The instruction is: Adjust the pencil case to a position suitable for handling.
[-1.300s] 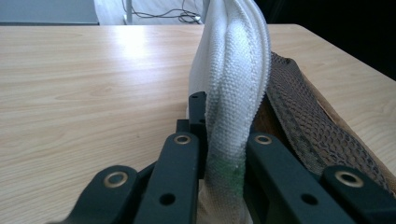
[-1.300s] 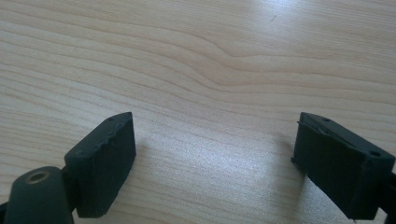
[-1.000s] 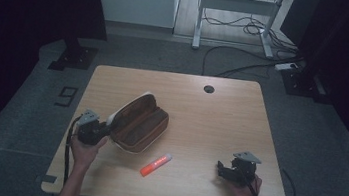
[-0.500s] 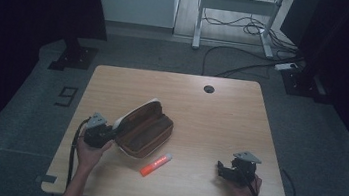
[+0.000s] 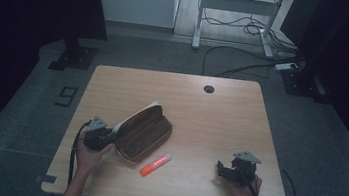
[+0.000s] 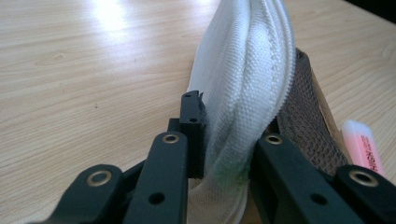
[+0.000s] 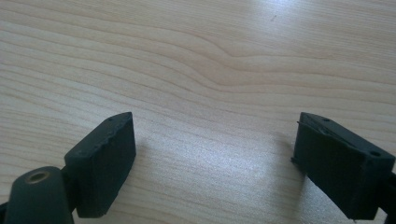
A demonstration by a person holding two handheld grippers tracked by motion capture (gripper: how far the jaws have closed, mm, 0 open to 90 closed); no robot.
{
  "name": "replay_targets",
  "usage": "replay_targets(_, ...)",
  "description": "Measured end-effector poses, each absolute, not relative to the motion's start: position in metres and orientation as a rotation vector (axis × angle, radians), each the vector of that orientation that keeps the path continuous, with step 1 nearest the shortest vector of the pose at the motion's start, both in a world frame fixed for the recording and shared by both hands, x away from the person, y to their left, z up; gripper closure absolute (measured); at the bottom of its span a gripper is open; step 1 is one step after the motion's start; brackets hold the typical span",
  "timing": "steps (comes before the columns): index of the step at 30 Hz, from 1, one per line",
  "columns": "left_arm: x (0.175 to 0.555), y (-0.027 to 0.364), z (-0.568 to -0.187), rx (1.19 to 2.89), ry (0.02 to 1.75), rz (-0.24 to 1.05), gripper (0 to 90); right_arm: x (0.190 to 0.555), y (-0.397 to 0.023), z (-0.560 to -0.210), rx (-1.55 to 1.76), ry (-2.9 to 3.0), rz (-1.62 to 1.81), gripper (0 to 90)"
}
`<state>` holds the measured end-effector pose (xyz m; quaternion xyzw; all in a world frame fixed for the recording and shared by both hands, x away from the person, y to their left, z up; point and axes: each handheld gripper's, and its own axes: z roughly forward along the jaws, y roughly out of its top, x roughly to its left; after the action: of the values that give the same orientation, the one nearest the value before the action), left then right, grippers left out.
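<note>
Gripping the white fabric lid of the pencil case, the left gripper has its jaws on either side of the cloth, which bunches between them; the jaws have just been easing apart a little, yet the pads press on the fabric. The pencil case lies open toward the left part of the table's near edge, its brown inside facing up and its white lid tilted up on the side toward the left edge. In the left gripper view a dark mesh lining shows behind the lid, cut off by the right jaw. Just beside the case, on its near side, lies an orange highlighter; the left gripper view catches only its pale pink end at the frame's right edge. Well apart, near the table's near right corner, the right gripper rests with jaws spread wide and nothing but bare wood between them. A round cable hole sits by the far edge of the table.
</note>
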<state>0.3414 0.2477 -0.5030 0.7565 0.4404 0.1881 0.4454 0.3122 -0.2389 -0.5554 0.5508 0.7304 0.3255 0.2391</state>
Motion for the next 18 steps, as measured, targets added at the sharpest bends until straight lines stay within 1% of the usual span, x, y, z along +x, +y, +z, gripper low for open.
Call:
replay_targets(4, 0.3422, 0.2456, -0.505, 1.899, 1.103, 0.474, 75.9, 0.3122, -0.2389, -0.5554, 1.508, 2.0, 0.891, 12.5)
replay_targets(9, 0.3426, 0.2468, -0.5042, 1.885, 1.11, 0.456, 73.5, 0.3122, -0.2389, -0.5554, 1.508, 2.0, 0.891, 12.4)
replay_targets(11, 0.3419, 0.2468, -0.5035, 1.879, 1.11, 0.461, 70.6, 0.3123, -0.2389, -0.5554, 1.508, 2.0, 0.891, 12.4)
replay_targets(12, 0.3415, 0.2469, -0.5031, 1.877, 1.114, 0.463, 67.5, 0.3123, -0.2389, -0.5554, 1.508, 2.0, 0.892, 12.4)
replay_targets(16, 0.3409, 0.2484, -0.5026, 1.882, 1.144, 0.465, 48.0, 0.3122, -0.2389, -0.5554, 1.508, 2.0, 0.892, 12.5)
replay_targets(18, 0.3391, 0.2494, -0.5031, 1.879, 1.147, 0.475, 41.6, 0.3123, -0.2389, -0.5554, 1.508, 2.0, 0.891, 12.4)
